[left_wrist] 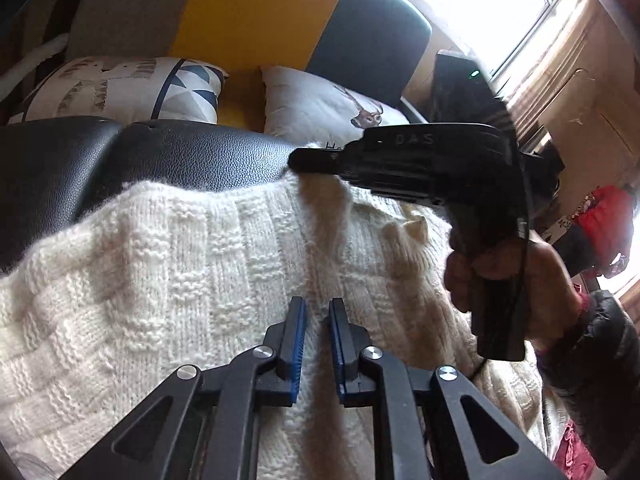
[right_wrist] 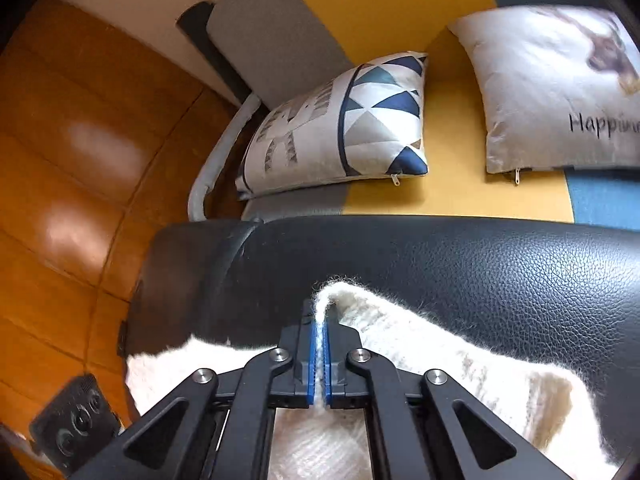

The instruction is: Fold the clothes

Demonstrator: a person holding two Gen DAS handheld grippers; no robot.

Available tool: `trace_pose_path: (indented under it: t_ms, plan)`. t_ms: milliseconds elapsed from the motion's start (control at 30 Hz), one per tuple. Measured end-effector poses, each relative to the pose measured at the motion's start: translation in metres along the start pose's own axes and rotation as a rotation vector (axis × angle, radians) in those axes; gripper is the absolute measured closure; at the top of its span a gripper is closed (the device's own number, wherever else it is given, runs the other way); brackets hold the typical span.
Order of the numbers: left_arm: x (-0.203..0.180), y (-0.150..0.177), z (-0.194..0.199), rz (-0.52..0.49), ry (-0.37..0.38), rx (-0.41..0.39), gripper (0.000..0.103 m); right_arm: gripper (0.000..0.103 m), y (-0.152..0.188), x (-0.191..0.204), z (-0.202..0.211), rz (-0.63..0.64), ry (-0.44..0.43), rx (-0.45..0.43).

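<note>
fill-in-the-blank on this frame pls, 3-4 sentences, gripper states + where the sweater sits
1. The right gripper is shut on an edge of the cream knit ____.
2. The left gripper hovers over the knit with its jaws ____.
3. The sweater lies on a black ____ cushion.
4. Behind it, the pillow on the right is printed with a word starting "____".

Missing words: sweater; open; leather; Happi

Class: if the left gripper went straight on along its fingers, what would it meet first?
Probably the white knitted sweater lying under the left gripper; its open fingers point at the knit. Depth is uncertain.
</note>
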State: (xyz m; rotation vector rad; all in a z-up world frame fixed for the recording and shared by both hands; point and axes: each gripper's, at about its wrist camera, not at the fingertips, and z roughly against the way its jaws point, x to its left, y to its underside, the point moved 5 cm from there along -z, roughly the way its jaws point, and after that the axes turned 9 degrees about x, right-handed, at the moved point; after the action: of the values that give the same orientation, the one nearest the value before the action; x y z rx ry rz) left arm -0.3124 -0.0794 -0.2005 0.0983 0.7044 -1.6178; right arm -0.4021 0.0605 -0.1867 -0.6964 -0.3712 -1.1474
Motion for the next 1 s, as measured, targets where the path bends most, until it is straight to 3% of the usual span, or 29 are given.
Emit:
trace_pose_path:
  t_ms: [100, 167, 200, 233, 300, 467, 900, 933, 1000]
  plan:
    - [0.011, -0.001, 0.030, 0.115, 0.108, -0.003, 0.088, 0.088, 0.008, 0.014, 0.021, 0.033, 0.060, -0.003]
    - [0.022, 0.009, 0.068, 0.162, 0.136, -0.058, 0.087, 0.062, 0.021, 0.026, 0.047, 0.058, 0.090, -0.053]
    - [0.028, 0.018, 0.087, 0.177, 0.139, -0.082, 0.087, 0.042, 0.032, 0.033, 0.059, 0.070, 0.086, -0.067]
    - [0.035, 0.033, 0.105, 0.185, 0.120, -0.100, 0.086, 0.034, 0.047, 0.041, 0.067, 0.084, 0.073, -0.070]
    - [0.049, 0.063, 0.140, 0.203, 0.086, -0.131, 0.086, 0.034, 0.078, 0.057, 0.083, 0.113, 0.047, -0.076]
    - [0.081, 0.169, 0.175, 0.303, 0.051, -0.073, 0.085, 0.034, 0.154, 0.084, 0.100, 0.137, 0.026, -0.061]
    - [0.037, 0.270, 0.149, 0.275, 0.056, 0.015, 0.067, 0.033, 0.315, 0.105, 0.094, 0.079, 0.132, 0.004]
    - [0.034, 0.277, 0.147, 0.273, 0.056, 0.022, 0.074, 0.033, 0.318, 0.103, 0.095, 0.072, 0.150, 0.001]
    - [0.033, 0.279, 0.142, 0.293, 0.042, 0.029, 0.098, 0.032, 0.320, 0.095, 0.093, 0.071, 0.236, 0.000]
